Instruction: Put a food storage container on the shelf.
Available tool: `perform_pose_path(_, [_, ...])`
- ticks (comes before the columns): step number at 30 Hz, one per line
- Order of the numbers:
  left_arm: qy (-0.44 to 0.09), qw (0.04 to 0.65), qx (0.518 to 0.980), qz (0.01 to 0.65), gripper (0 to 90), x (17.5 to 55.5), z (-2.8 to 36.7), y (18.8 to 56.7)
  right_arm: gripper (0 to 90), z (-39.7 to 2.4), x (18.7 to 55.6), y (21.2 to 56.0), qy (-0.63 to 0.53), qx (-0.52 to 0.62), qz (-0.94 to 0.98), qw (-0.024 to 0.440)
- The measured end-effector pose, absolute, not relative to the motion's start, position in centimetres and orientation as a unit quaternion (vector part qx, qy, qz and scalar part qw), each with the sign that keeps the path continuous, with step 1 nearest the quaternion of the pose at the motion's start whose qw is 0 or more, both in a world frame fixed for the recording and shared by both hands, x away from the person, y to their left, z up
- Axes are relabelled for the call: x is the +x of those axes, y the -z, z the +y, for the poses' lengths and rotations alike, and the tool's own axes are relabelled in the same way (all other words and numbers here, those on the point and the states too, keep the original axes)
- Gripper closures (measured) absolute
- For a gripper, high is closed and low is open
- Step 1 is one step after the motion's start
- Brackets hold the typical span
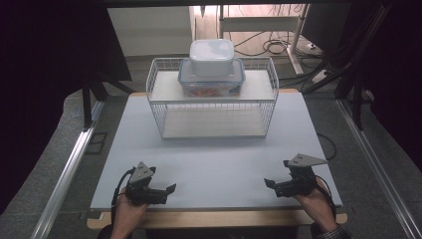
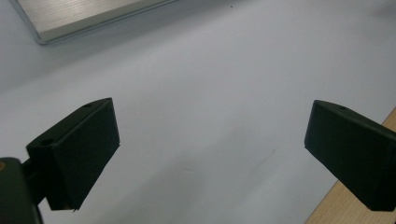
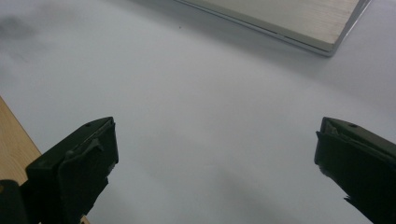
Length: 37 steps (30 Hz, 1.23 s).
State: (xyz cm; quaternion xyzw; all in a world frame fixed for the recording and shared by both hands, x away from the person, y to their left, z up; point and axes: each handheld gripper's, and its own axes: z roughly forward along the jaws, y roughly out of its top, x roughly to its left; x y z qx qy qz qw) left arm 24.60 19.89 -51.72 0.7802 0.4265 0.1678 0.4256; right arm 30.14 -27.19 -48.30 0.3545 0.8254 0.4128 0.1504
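Left claw point(image 1: 166, 191) rests low over the near-left part of the bench point(image 1: 214, 159), held in the person's left hand point(image 1: 128, 211); jaws stand wide apart with nothing between them, confirmed in the left gripper view, where bare pale bench surface lies between the two black jaws. Right claw point(image 1: 271, 185) sits at the near-right of the bench in the right hand point(image 1: 313, 196); jaws likewise spread apart and holding nothing, per the right gripper view. The two claws point inward toward each other, well apart. At the far middle of the bench stands a white wire rack point(image 1: 159, 107) with two shelves. On its upper shelf: a clear container with a blue-rimmed lid point(image 1: 211, 83), orange contents visible through the wall, and a smaller white lidded container point(image 1: 212, 57) stacked on top of it. Lower shelf bare. Rack and containers lie well apart from both claws.
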Motion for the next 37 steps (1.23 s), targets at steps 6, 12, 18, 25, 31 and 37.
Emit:
perform_pose_path(6, [-0.165, 0.415, 0.786, 0.428, 2.7, 24.6, 19.7, 52.2, 0.0, -27.5, 30.0, 48.9, -0.4, 0.356, 0.83, 0.157])
perform_pose_path(12, [-0.158, 0.399, 0.797, 0.425, 2.6, 24.9, 19.5, 52.8, 0.0, -27.7, 30.2, 49.7, -0.39, 0.36, 0.834, 0.154])
perform_pose_path(18, [-0.147, 0.392, 0.803, 0.424, 2.5, 25.1, 19.3, 53.2, 0.0, -27.5, 30.3, 50.5, -0.38, 0.361, 0.839, 0.146])
perform_pose_path(25, [-0.135, 0.372, 0.817, 0.419, 1.7, 25.4, 18.6, 53.7, 0.0, -27.1, 30.4, 51.0, -0.371, 0.358, 0.846, 0.137])
perform_pose_path(31, [-0.128, 0.349, 0.831, 0.413, 0.6, 25.6, 17.9, 54.2, 0.0, -26.9, 30.5, 51.4, -0.363, 0.352, 0.853, 0.13])
perform_pose_path(37, [-0.125, 0.341, 0.836, 0.412, 0.6, 25.6, 17.7, 54.3, 0.0, -26.7, 30.5, 51.6, -0.355, 0.348, 0.858, 0.127])
